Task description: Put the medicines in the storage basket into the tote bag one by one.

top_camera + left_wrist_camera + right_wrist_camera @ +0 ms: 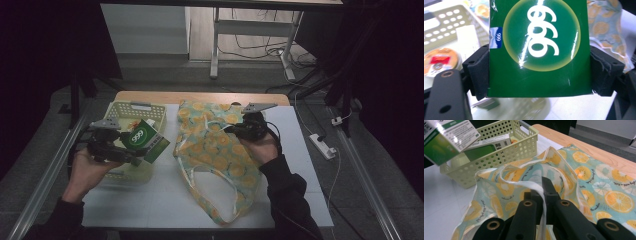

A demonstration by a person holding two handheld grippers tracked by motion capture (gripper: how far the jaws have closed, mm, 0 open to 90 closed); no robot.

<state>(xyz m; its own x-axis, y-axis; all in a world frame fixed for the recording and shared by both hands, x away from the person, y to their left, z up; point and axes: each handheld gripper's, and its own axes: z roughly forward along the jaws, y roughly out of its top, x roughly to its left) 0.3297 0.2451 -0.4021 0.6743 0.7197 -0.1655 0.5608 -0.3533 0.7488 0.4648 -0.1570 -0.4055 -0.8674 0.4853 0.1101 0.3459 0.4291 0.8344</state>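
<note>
Dark surroundings close in on a white-topped table [165, 200] with a wooden far edge, and a grey floor with trailing cables lies beyond it. At the table's left stands a pale yellow perforated basket [152, 113]; the right gripper view shows a green-and-white box [489, 145] lying inside it. The left gripper [131, 154] is held above the basket's right part, and its jaws are clamped on the two sides of a green carton [537, 47] bearing a pale circle with white numerals. In the left gripper view the black pads [479, 71] press flat against both edges of the carton, which hangs clear of the table. In the high view the carton sits tilted over the basket's right rim, just left of the bag. A fruit-print cloth bag [220, 155], teal with orange slices, lies spread across the middle of the table, one white handle looped toward the near edge. The right gripper [239, 131] rests at the bag's upper right part, jaws together and pinching a white handle strap [543, 205], which runs up between them in the right gripper view. Fabric beside that strap is lifted into folds.
</note>
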